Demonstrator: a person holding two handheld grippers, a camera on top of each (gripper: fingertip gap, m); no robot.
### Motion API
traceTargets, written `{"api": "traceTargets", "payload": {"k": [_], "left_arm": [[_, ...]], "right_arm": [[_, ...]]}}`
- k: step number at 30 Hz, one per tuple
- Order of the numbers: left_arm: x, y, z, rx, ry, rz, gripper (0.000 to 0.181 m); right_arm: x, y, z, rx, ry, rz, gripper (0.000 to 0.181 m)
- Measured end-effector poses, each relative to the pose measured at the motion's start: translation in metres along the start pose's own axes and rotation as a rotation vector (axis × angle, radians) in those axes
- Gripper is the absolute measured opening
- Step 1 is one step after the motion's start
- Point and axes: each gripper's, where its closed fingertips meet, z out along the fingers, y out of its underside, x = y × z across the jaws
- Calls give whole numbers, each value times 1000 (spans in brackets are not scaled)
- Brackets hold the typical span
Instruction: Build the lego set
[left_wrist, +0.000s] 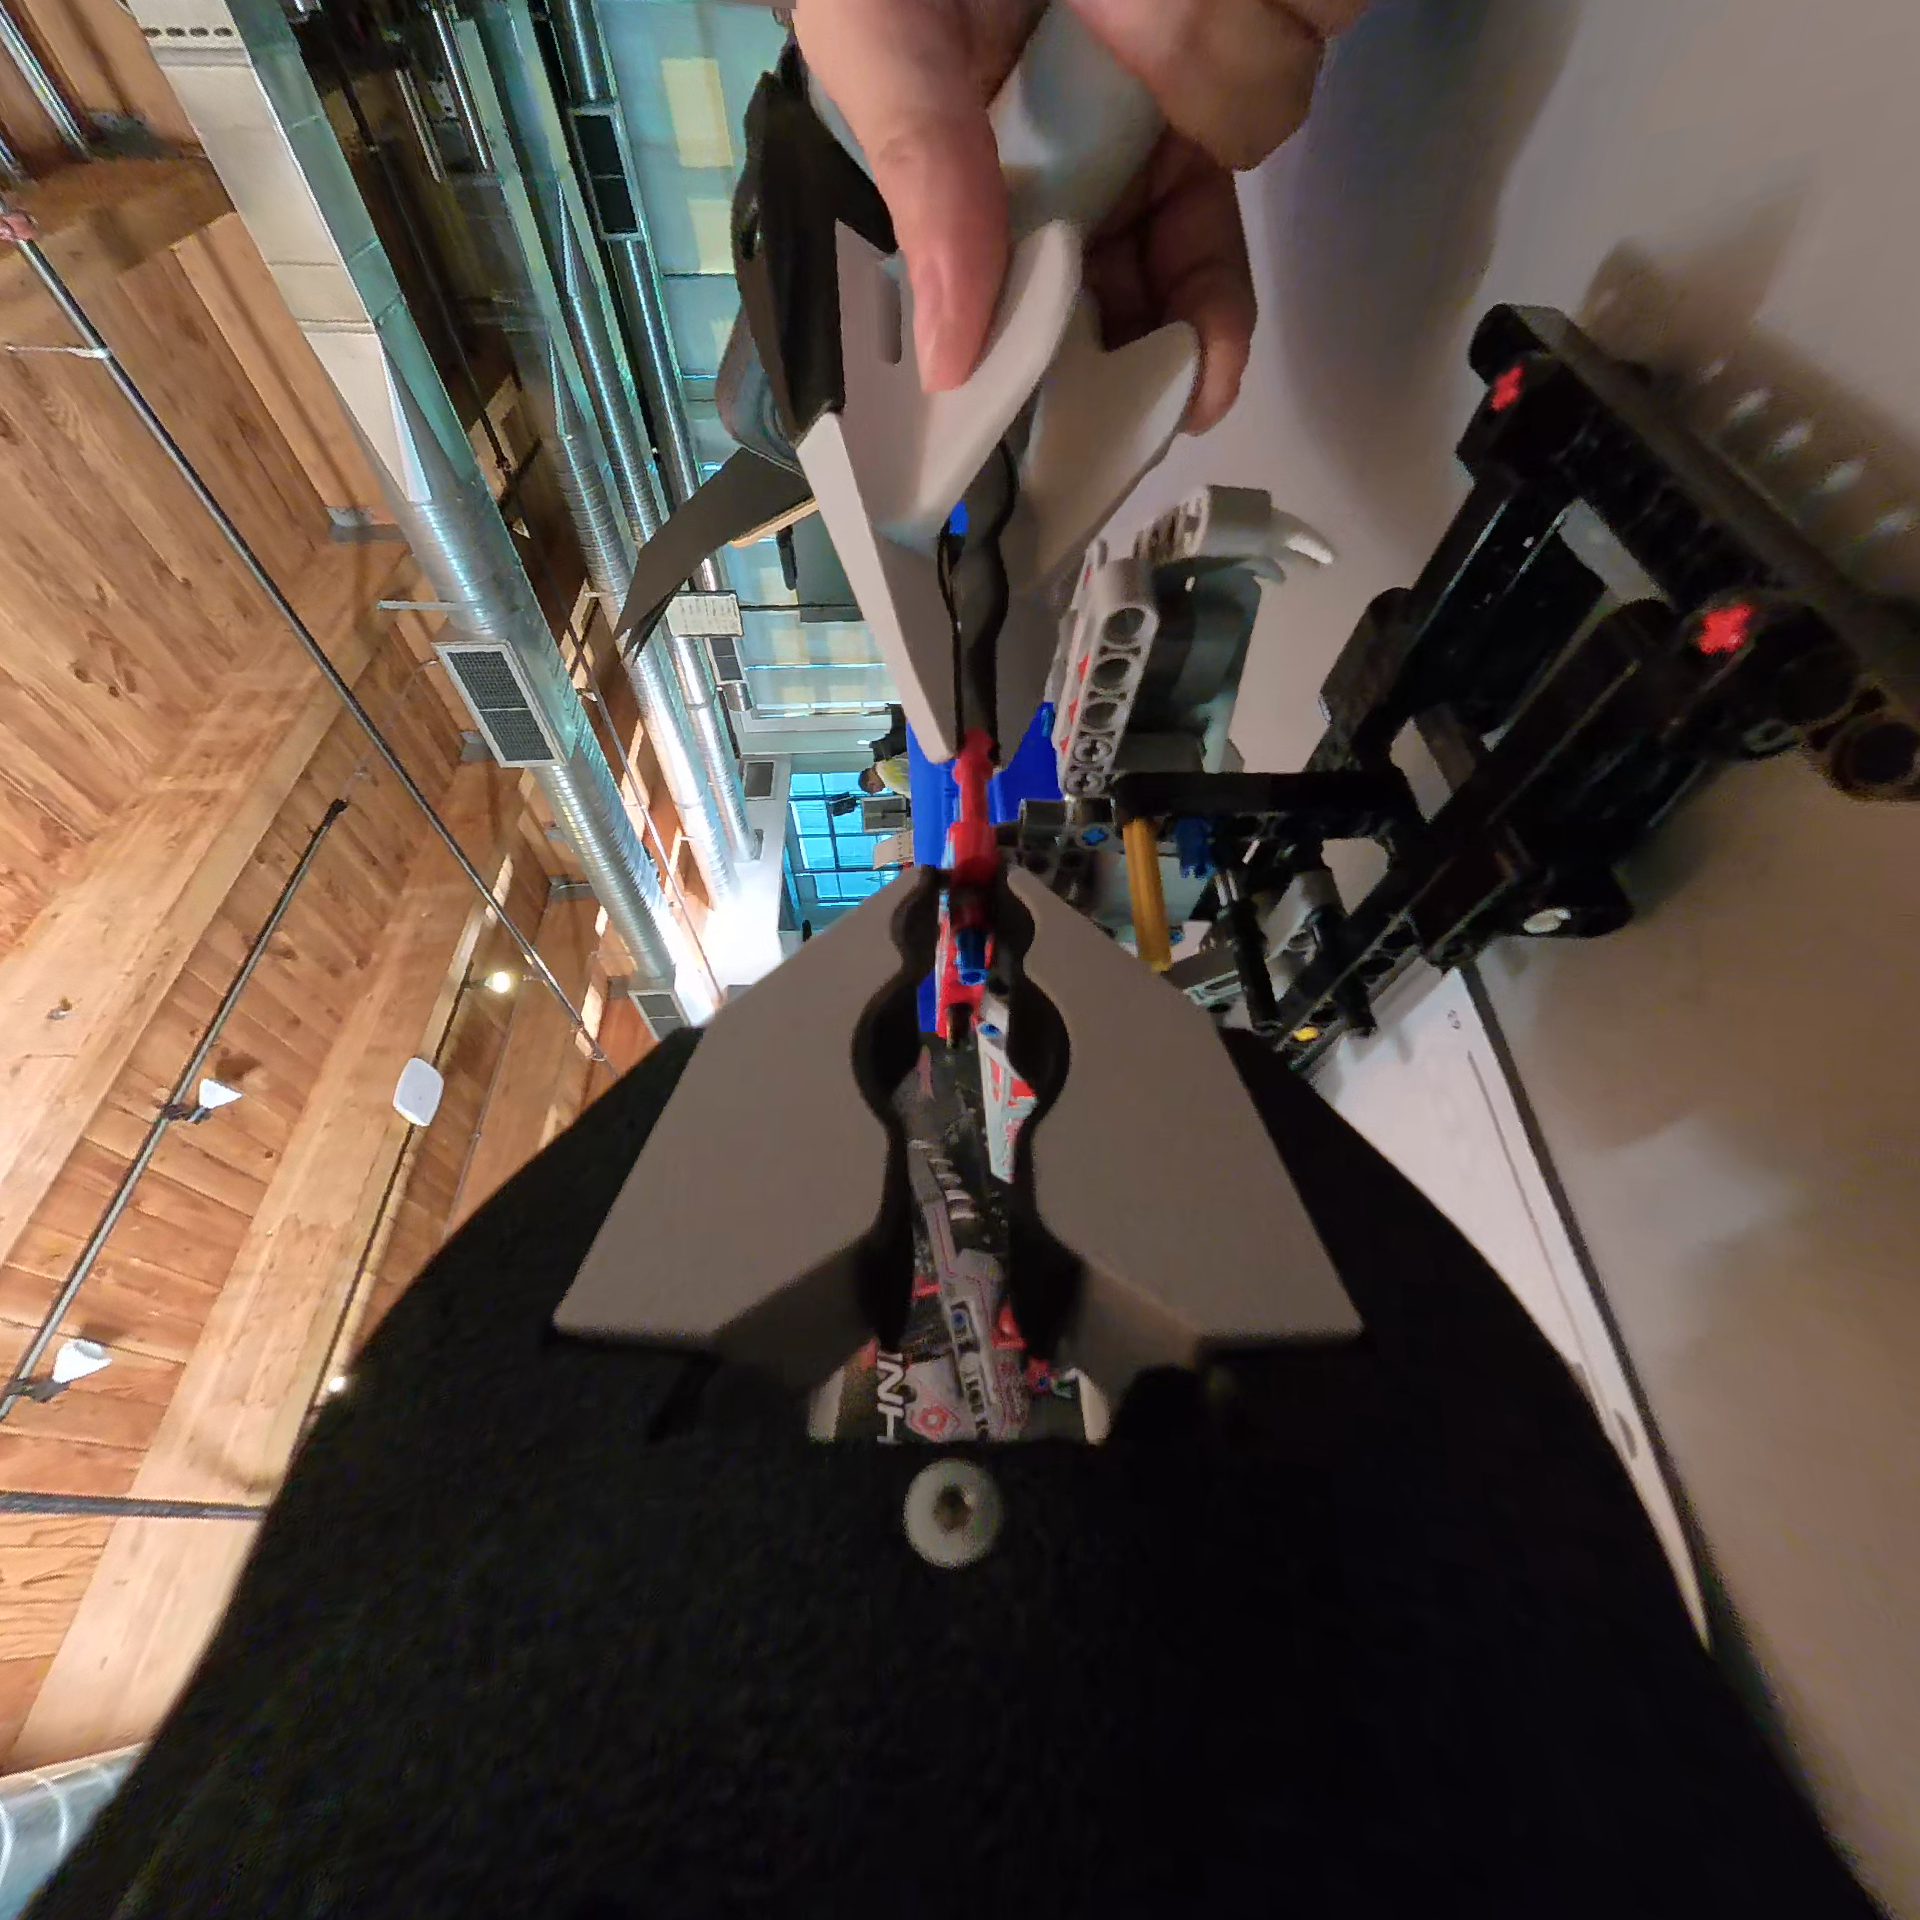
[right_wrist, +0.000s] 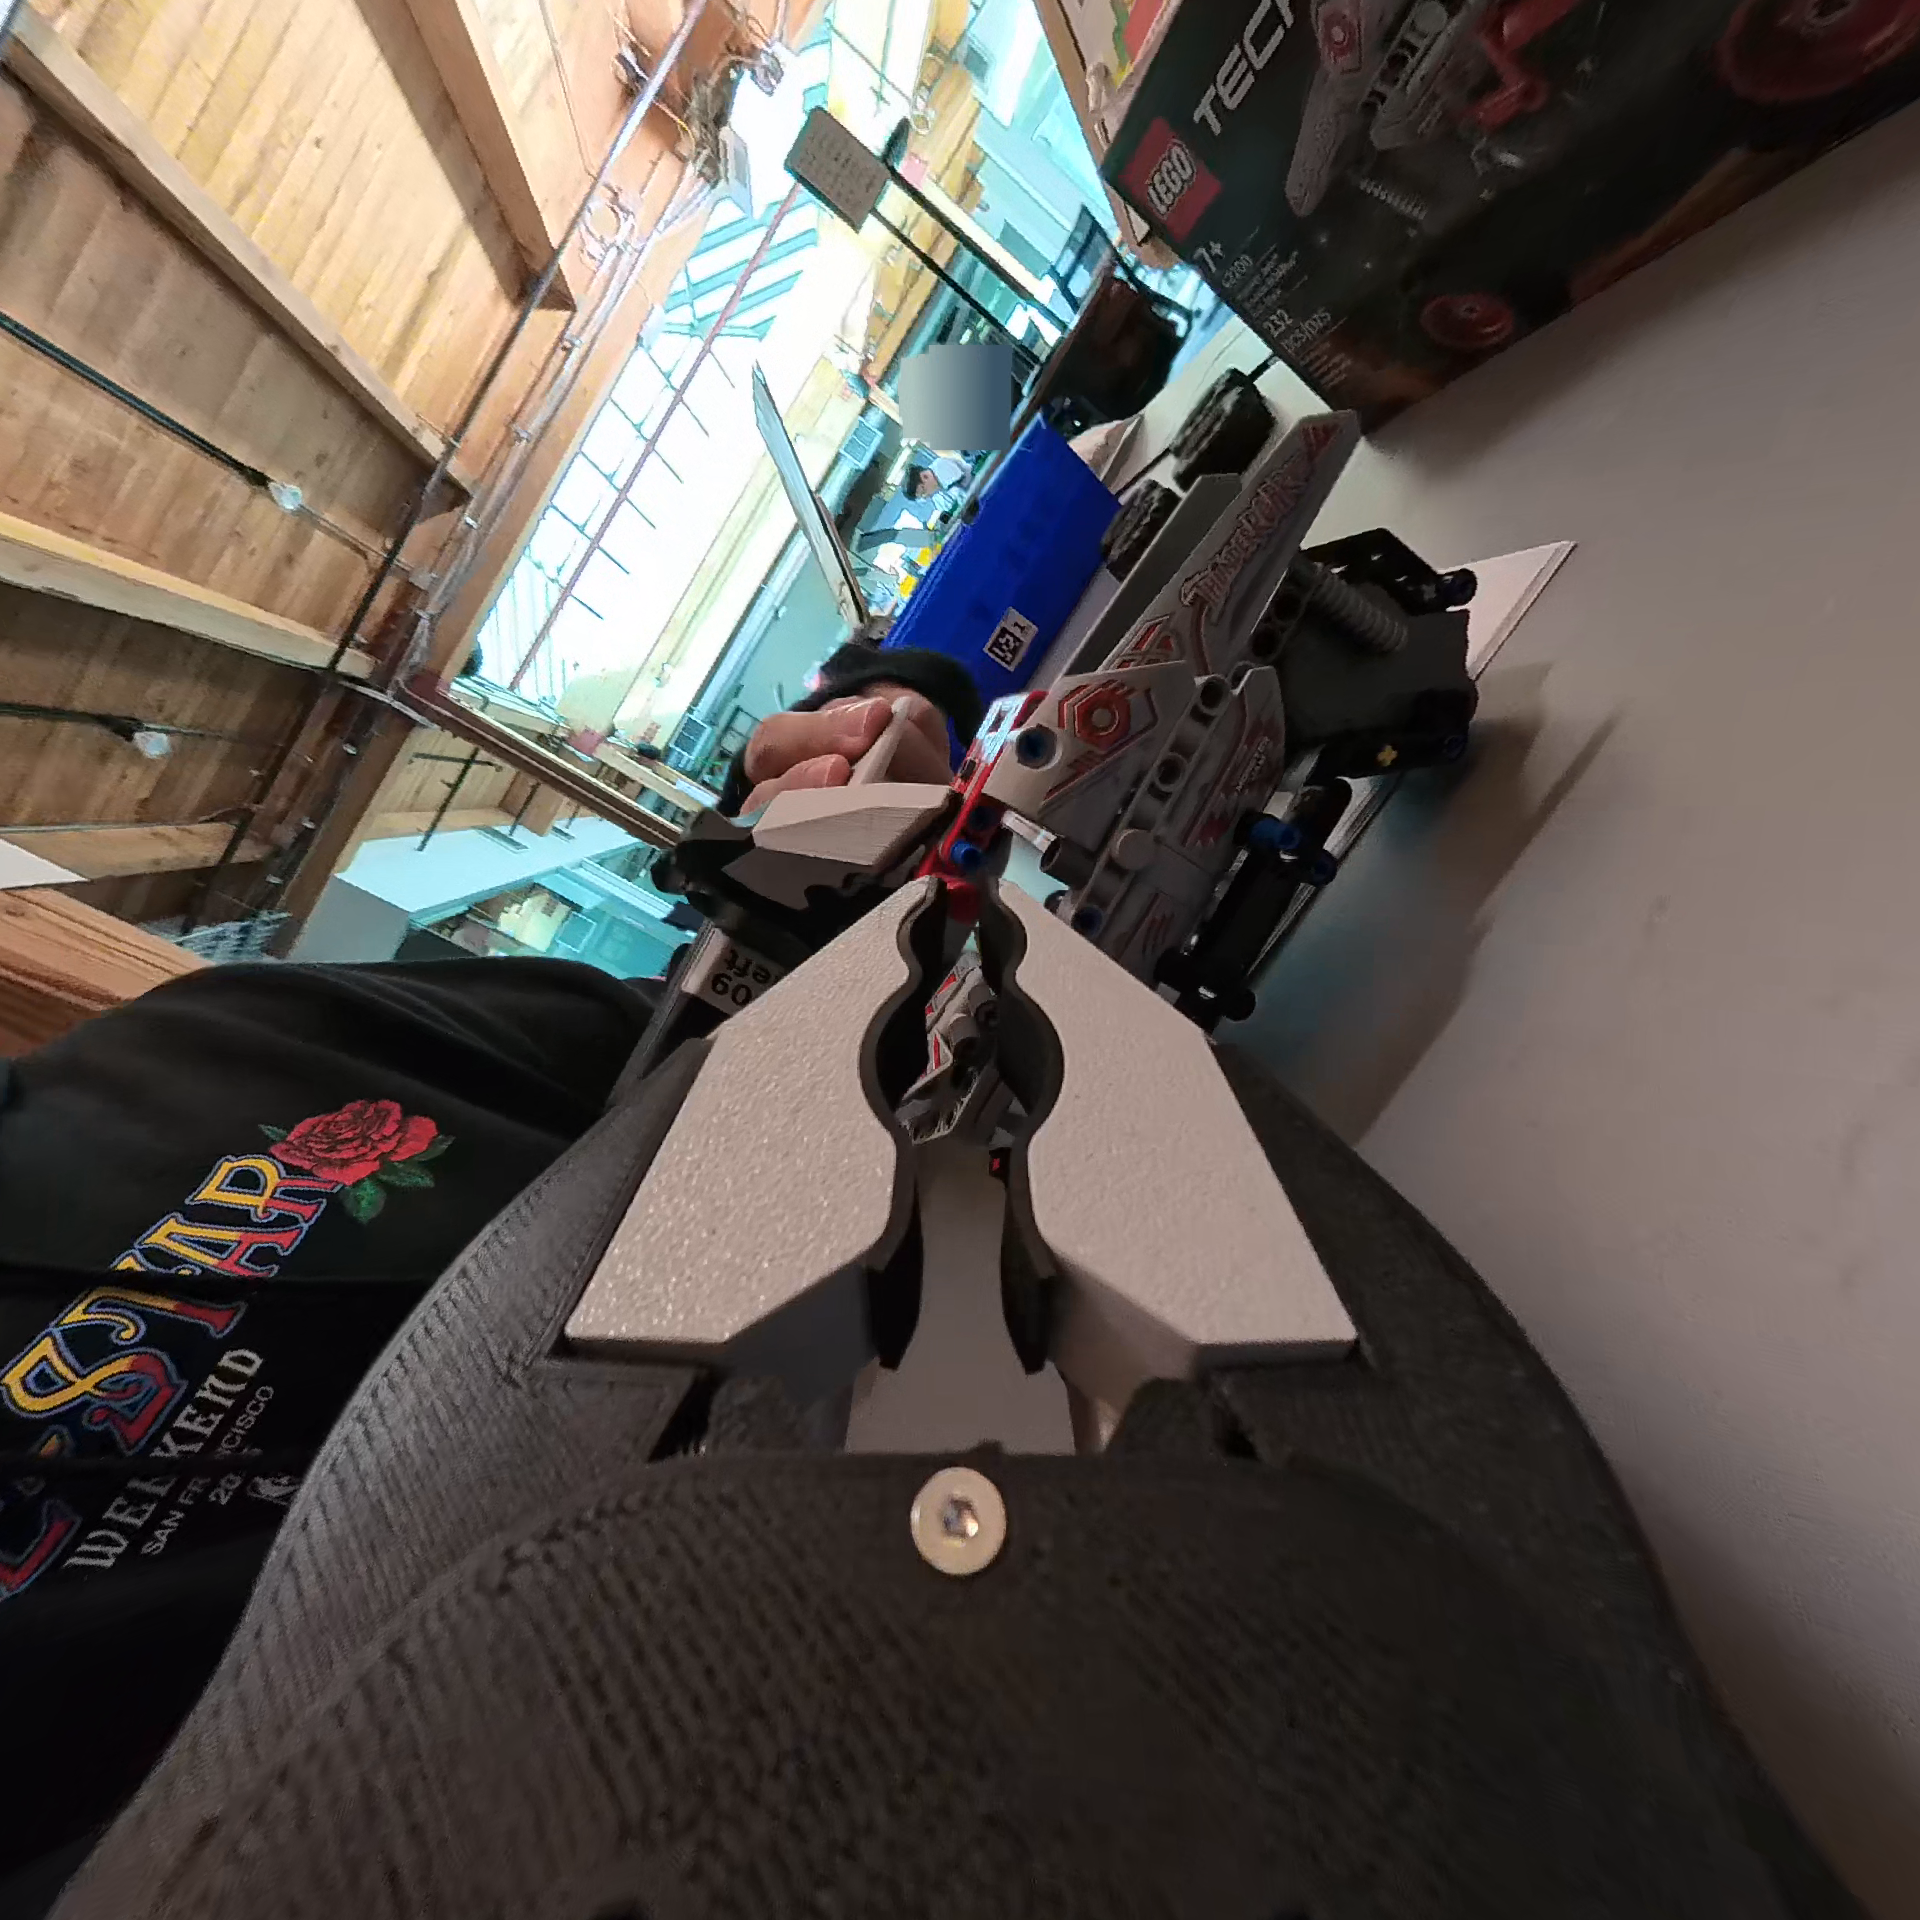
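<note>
The part-built lego vehicle stands on the white table, with a black frame (left_wrist: 1538, 727) and grey decorated panels (right_wrist: 1164, 727). A small red piece with blue pins (left_wrist: 971, 821) sticks out of its near end. My left gripper (left_wrist: 966, 894) is shut on this red piece. My right gripper (right_wrist: 958, 883) is shut on the same red piece (right_wrist: 948, 860) from the opposite side. In the left wrist view the right gripper (left_wrist: 971, 740) comes down from above, held by a hand (left_wrist: 935, 208). In the right wrist view the left gripper (right_wrist: 883, 831) comes in from the left.
The lego box (right_wrist: 1455, 156) stands at the table's far edge. Loose black wheels (right_wrist: 1226, 426) and a blue bin (right_wrist: 997, 582) sit behind the model. A printed sheet (left_wrist: 956, 1247) shows between my left fingers. The person's dark sweatshirt (right_wrist: 208, 1247) is at left.
</note>
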Motion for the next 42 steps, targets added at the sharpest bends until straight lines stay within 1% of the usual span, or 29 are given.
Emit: {"api": "traceTargets", "payload": {"k": [9,18,23,28,35,42], "left_arm": [[0,-1,-3,27,-33,0,6],[4,8,-8,10,-59,-13,6],[4,10,-10,19,-59,-28,6],[5,10,-8,10,-50,-32,6],[5,10,-5,13,-45,-68,6],[5,10,-4,3,-44,-80,7]], "right_arm": [[-1,0,0,26,-97,55,5],[7,-3,4,79,-4,23,5],[4,-3,2,104,8,-18,5],[1,-4,0,142,54,-121,5],[-1,-9,1,184,181,-268,5],[3,-3,-2,166,172,-205,4]]}}
